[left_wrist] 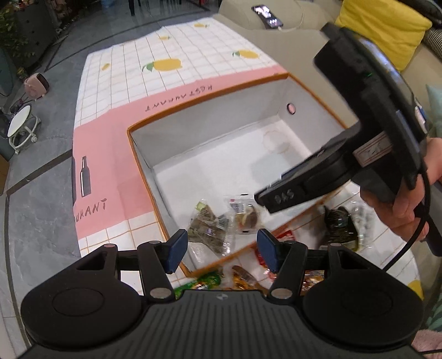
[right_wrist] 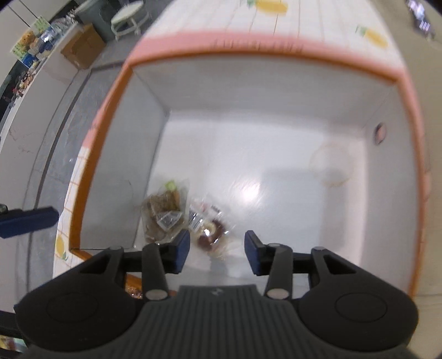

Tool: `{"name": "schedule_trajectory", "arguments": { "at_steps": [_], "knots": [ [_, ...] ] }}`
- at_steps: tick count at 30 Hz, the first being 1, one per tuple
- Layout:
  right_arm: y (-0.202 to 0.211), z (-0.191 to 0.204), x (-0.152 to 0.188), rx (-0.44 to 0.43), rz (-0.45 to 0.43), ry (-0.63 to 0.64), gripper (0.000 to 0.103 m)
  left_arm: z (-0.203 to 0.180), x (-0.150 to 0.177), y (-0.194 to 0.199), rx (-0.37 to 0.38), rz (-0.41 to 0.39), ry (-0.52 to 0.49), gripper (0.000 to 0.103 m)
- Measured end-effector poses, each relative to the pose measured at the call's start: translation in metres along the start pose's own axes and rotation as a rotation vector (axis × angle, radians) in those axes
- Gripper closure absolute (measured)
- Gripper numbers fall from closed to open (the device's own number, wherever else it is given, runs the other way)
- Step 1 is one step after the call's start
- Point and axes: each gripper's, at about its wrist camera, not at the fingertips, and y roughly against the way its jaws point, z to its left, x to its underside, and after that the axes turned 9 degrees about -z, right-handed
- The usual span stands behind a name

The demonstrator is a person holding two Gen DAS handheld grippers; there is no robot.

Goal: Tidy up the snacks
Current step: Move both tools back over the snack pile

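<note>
An orange-rimmed white box [left_wrist: 143, 154] stands on the table; its rim also shows in the right wrist view [right_wrist: 110, 91]. Inside at its near end lie a clear bag of brown snack [left_wrist: 207, 223] [right_wrist: 163, 212] and a clear-wrapped chocolate pastry [left_wrist: 247, 218] [right_wrist: 210, 234]. My left gripper [left_wrist: 221, 250] is open and empty above the box's near corner. My right gripper [right_wrist: 217, 250] is open and empty over the box, just above the pastry; its body [left_wrist: 367, 138] reaches in from the right in the left wrist view.
Loose snack packs lie outside the box's near side: a green pack [left_wrist: 204, 281], orange and red packs [left_wrist: 259, 256], and a dark green bag [left_wrist: 339, 223]. The tablecloth [left_wrist: 171, 71] has lemons and a pink band. A phone [left_wrist: 268, 15] and yellow cushion [left_wrist: 384, 24] lie beyond.
</note>
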Motion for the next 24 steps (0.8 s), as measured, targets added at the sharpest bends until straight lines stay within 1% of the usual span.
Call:
{"name": "schedule_trajectory", "arguments": {
  "at_steps": [4, 9, 12, 16, 18, 22, 24],
  "knots": [
    [0.042, 0.003, 0.009, -0.001, -0.104, 0.019, 0.061, -0.01, 0.008, 0.027, 0.003, -0.059, 0.021, 0.035],
    [0.095, 0.007, 0.037, -0.005, -0.226, 0.04, 0.061, -0.026, 0.025, 0.06, -0.016, -0.143, 0.068, 0.035],
    [0.124, 0.01, 0.063, -0.002, -0.293, 0.055, 0.061, -0.035, 0.038, 0.076, -0.027, -0.189, 0.111, 0.035],
    [0.153, 0.013, 0.104, 0.04, -0.363, 0.08, 0.061, -0.049, 0.057, 0.093, -0.04, -0.23, 0.148, 0.035],
    [0.16, 0.012, 0.123, 0.047, -0.382, 0.072, 0.06, -0.056, 0.066, 0.099, -0.043, -0.241, 0.156, 0.035],
    [0.173, 0.011, 0.166, 0.058, -0.416, 0.035, 0.06, -0.071, 0.083, 0.107, -0.023, -0.245, 0.165, 0.035],
    [0.175, 0.012, 0.185, 0.079, -0.431, 0.024, 0.059, -0.077, 0.094, 0.109, -0.035, -0.243, 0.171, 0.035]
  ]
}}
